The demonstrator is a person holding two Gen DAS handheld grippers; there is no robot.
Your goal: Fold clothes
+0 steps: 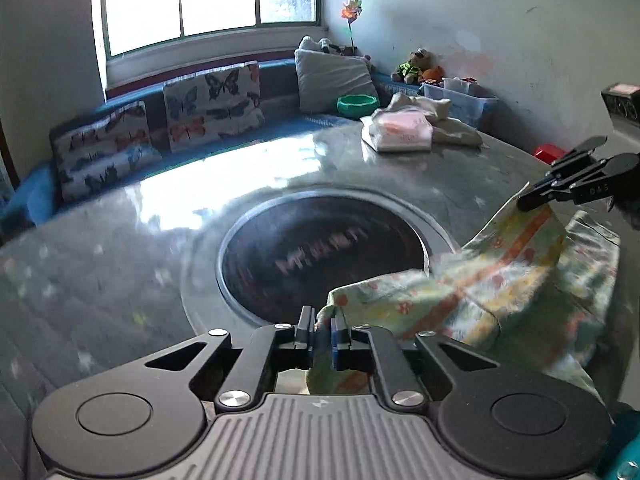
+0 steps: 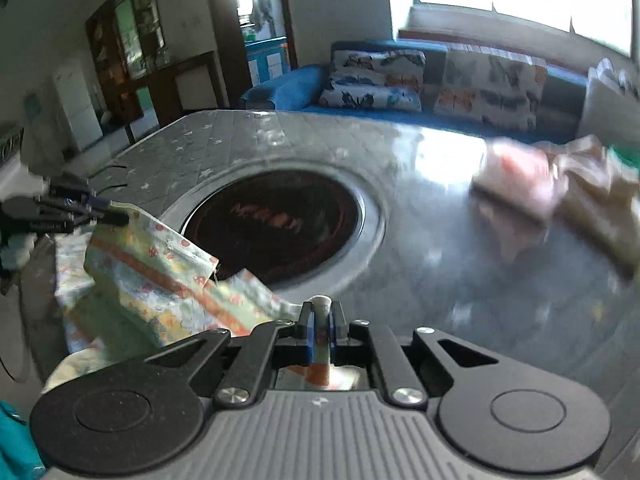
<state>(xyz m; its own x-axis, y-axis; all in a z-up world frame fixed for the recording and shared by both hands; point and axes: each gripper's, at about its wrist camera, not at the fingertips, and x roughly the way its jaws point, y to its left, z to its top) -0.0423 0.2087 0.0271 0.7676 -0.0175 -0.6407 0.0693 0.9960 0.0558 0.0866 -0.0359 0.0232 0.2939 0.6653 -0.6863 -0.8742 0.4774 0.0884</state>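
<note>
We see left gripper [image 1: 322,322]: matte black linkage arms, blue pads on 2 fingers, silver round screws, ribbed grey housing with a small star mark | right gripper [image 2: 321,318]: same black links, blue pads, 2 round black discs beside the ribbed grey body | teal sleeve [image 2: 16,444] at frame edge

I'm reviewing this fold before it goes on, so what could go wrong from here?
1. Each gripper, left and right, pinches only a thin edge of the patterned cloth; a tug could pull it free.
2. The cloth sags over the dark round inset in the table, so it may drag or catch on the rim.
3. The folded pile lies further back; a wide swing might knock it.
</note>
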